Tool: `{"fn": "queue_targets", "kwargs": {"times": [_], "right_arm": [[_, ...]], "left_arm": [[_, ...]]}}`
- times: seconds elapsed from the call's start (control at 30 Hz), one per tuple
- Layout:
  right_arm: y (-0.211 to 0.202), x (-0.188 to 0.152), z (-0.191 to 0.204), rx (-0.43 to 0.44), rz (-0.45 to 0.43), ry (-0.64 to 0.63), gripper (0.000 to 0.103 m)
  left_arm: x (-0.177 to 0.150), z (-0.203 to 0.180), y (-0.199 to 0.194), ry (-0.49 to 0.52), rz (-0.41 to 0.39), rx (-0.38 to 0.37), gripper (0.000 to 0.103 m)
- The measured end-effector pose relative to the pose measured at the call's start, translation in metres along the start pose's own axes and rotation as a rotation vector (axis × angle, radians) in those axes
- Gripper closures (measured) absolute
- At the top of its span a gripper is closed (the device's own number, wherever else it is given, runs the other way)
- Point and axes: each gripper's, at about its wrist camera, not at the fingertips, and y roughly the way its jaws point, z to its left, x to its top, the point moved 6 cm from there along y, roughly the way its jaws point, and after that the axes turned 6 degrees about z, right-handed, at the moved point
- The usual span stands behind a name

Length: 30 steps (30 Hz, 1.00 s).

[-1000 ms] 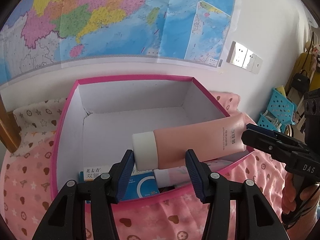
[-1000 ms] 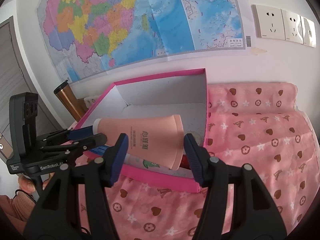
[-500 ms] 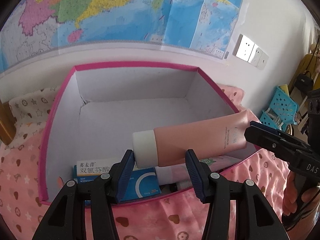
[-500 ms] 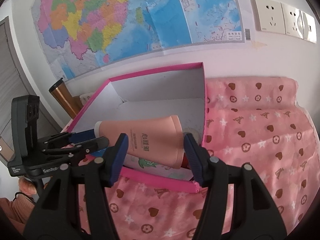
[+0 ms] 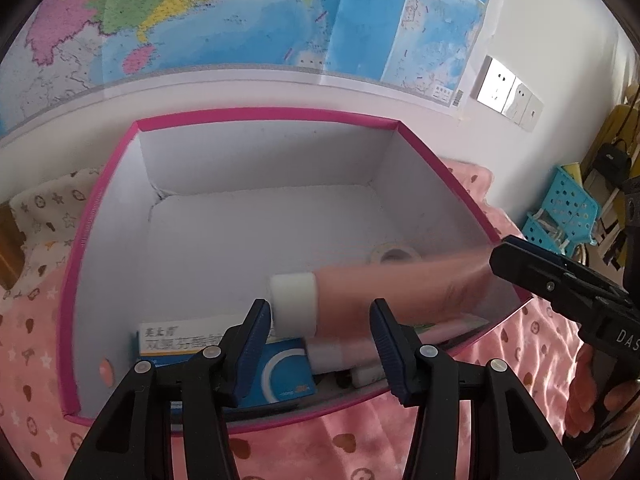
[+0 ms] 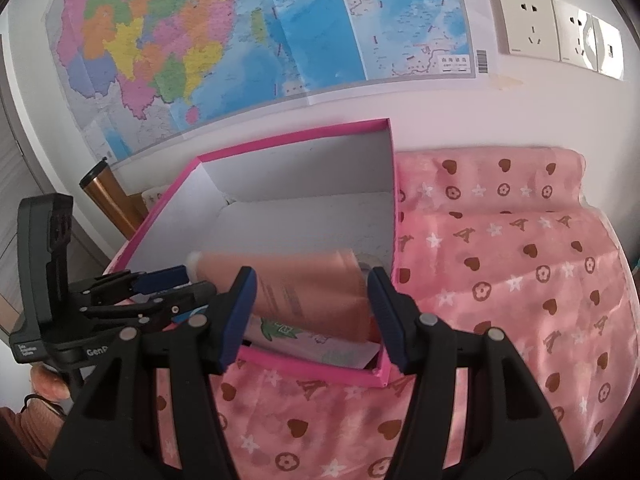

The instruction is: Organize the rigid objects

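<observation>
A pink tube with a white cap lies crosswise over the near part of the pink-rimmed white box. It is motion-blurred while the box and the fingers are sharp. My left gripper has its jaws apart, and the cap sits by its left finger. My right gripper also stands with jaws apart, the tube running across them and its flat end near the right finger. No pad visibly pinches it. Each gripper shows in the other's view, the right gripper at the flat end and the left gripper at the cap.
Inside the box lie a blue-and-white medicine carton, a tape roll and a pale tube. The box sits on pink heart-print cloth against a wall with a map. A copper flask stands left and blue baskets right.
The left wrist view has moved in over the box and looks deeper into it. The tube, sharp before, is now blurred and sits a little lower. Neither gripper's jaws look any different.
</observation>
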Motion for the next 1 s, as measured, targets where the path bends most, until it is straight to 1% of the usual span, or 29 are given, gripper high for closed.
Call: {"fn": "queue_targets", "kwargs": {"times": [0.1, 0.13, 0.2, 0.3, 0.37, 0.4, 0.43, 0.47, 0.57, 0.67, 0.73, 0.83, 0.93, 1.0], "right_arm": [[-0.003, 0.002, 0.002, -0.024, -0.024, -0.017, 0.043], [-0.005, 0.002, 0.004, -0.019, -0.03, -0.021, 0.043], [-0.007, 0.0, 0.007, -0.008, -0.035, -0.034, 0.043], [-0.011, -0.007, 0.014, -0.013, -0.04, -0.067, 0.043], [-0.014, -0.014, 0.02, -0.013, -0.043, -0.091, 0.043], [-0.016, -0.018, 0.024, -0.014, -0.05, -0.105, 0.043], [-0.018, -0.023, 0.029, -0.014, -0.059, -0.123, 0.043], [-0.02, -0.028, 0.033, -0.018, -0.064, -0.136, 0.04], [-0.027, -0.04, 0.041, -0.029, -0.092, -0.16, 0.035], [-0.033, -0.055, 0.047, -0.058, -0.117, -0.172, 0.03], [-0.036, -0.062, 0.05, -0.077, -0.129, -0.173, 0.027], [-0.039, -0.073, 0.057, -0.109, -0.145, -0.179, 0.023], [-0.042, -0.082, 0.064, -0.126, -0.164, -0.187, 0.022], [-0.041, -0.087, 0.068, -0.115, -0.157, -0.184, 0.021]], "left_arm": [[0.002, 0.0, 0.0, 0.003, -0.008, 0.017, 0.052], [0.002, 0.0, -0.001, 0.005, -0.013, 0.017, 0.052], [0.0, -0.002, -0.007, 0.028, -0.051, 0.028, 0.05], [-0.007, -0.01, -0.02, 0.073, -0.102, 0.02, 0.045], [-0.012, -0.015, -0.031, 0.097, -0.146, 0.028, 0.034], [-0.016, -0.018, -0.039, 0.106, -0.175, 0.033, 0.03], [-0.019, -0.019, -0.046, 0.112, -0.199, 0.034, 0.023], [-0.022, -0.02, -0.052, 0.117, -0.219, 0.038, 0.017], [-0.033, -0.02, -0.071, 0.118, -0.278, 0.058, 0.015], [-0.047, -0.016, -0.081, 0.096, -0.293, 0.084, 0.014], [-0.055, -0.01, -0.084, 0.072, -0.295, 0.125, 0.014], [-0.067, -0.001, -0.081, 0.029, -0.269, 0.156, 0.014], [-0.079, 0.004, -0.08, 0.01, -0.254, 0.19, 0.014], [-0.086, 0.007, -0.081, 0.003, -0.252, 0.233, 0.014]]}}
